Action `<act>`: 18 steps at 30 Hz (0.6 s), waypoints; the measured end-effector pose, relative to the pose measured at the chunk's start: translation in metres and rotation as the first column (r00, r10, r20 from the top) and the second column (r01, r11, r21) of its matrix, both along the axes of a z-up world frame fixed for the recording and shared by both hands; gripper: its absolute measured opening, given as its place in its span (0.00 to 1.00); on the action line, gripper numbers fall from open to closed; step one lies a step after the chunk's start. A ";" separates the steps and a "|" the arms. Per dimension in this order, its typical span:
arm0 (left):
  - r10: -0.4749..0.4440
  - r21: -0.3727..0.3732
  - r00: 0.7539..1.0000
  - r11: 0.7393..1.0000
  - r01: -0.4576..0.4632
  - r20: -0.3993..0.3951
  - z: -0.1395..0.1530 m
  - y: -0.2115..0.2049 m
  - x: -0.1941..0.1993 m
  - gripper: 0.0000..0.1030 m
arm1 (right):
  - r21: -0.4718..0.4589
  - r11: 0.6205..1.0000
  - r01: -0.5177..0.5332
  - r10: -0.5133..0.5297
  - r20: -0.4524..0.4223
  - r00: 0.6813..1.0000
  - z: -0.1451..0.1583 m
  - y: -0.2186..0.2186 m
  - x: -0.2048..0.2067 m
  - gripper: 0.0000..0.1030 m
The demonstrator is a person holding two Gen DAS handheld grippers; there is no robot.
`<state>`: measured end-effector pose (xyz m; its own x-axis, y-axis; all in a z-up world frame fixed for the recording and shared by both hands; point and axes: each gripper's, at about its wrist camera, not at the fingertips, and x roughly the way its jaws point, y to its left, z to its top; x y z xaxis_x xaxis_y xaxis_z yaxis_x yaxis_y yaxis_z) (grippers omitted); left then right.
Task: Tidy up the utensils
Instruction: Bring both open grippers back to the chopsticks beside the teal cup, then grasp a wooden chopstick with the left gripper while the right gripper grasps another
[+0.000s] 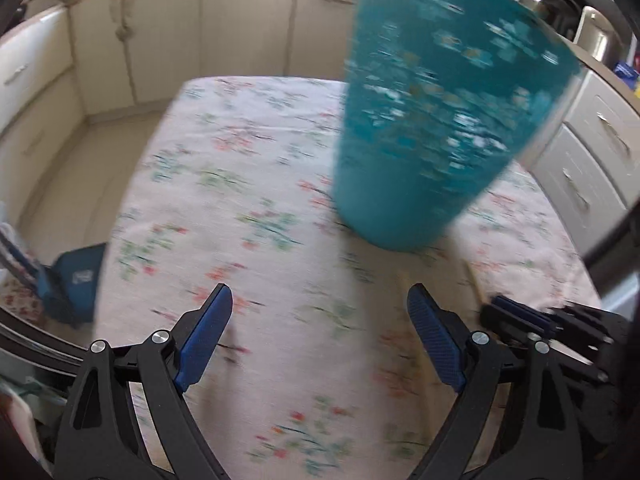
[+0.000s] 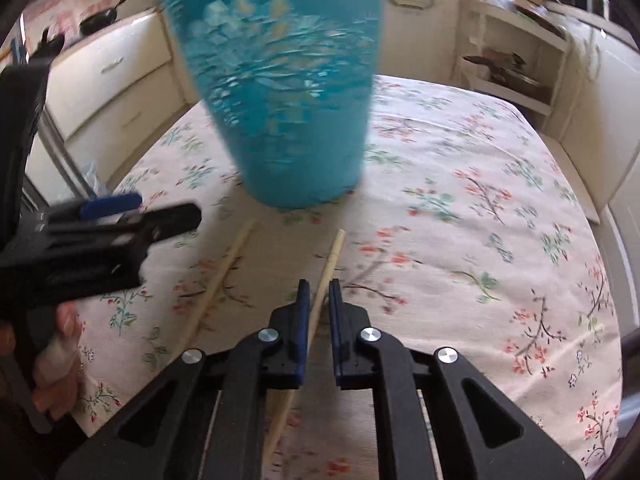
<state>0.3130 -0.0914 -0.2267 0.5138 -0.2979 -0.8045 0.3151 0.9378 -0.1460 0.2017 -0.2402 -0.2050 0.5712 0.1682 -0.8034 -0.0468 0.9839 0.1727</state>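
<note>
Your right gripper pinches one chopstick near its middle; the teal cup stands just ahead. Left gripper is spread, empty. Tilt carelessly and the chopstick may swivel, missing the cup.

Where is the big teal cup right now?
The teal cup stands on the floral tablecloth, upper left in the right wrist view, just beyond two chopsticks.
</note>
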 end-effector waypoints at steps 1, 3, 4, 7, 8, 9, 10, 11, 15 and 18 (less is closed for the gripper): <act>-0.015 0.019 1.000 1.000 0.015 -0.008 -0.001 -0.010 -0.003 0.83 | 0.017 1.000 0.005 -0.005 0.006 1.000 -0.001 -0.002 -0.001 0.07; -0.037 0.047 0.999 0.998 0.038 -0.026 -0.006 -0.023 -0.007 0.82 | 0.024 1.000 0.004 -0.005 0.007 1.000 -0.001 -0.003 -0.001 0.07; -0.044 0.058 0.999 0.997 0.046 -0.031 -0.008 -0.029 -0.010 0.77 | 0.032 0.999 0.005 -0.006 0.007 1.000 -0.001 -0.003 0.000 0.07; -0.035 0.117 0.999 0.993 0.035 0.003 -0.010 -0.038 -0.018 0.63 | 0.077 0.997 0.013 -0.014 0.005 1.000 -0.002 -0.007 0.000 0.07; -0.036 0.128 0.999 0.991 0.034 0.013 -0.010 -0.038 -0.019 0.58 | 0.091 0.996 0.016 -0.017 0.004 1.000 -0.002 -0.009 0.000 0.07; -0.040 0.144 0.999 0.989 0.035 0.027 -0.010 -0.040 -0.022 0.44 | 0.099 0.995 0.018 -0.018 0.003 1.000 -0.002 -0.009 0.000 0.08; -0.042 0.153 0.998 0.988 0.036 0.035 -0.010 -0.041 -0.022 0.29 | 0.104 0.994 0.019 -0.019 0.003 1.000 -0.002 -0.010 0.000 0.08; -0.049 0.154 0.998 0.987 0.042 0.042 -0.010 -0.041 -0.023 0.21 | 0.109 0.994 0.019 -0.020 0.002 1.000 -0.002 -0.010 0.000 0.08; -0.063 0.114 0.998 0.992 0.061 0.011 -0.005 -0.037 -0.020 0.05 | 0.121 0.992 0.020 -0.021 0.002 1.000 -0.002 -0.013 0.000 0.08; -0.069 0.058 0.997 0.996 0.071 -0.038 0.000 -0.023 -0.020 0.04 | 0.130 0.991 0.020 -0.020 0.002 1.000 -0.002 -0.014 0.000 0.08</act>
<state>0.2932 -0.1141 -0.2265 0.4633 -0.2834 -0.8396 0.3761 0.9208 -0.1033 0.2015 -0.2544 -0.2071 0.5782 0.2592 -0.7736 -0.0279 0.9539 0.2988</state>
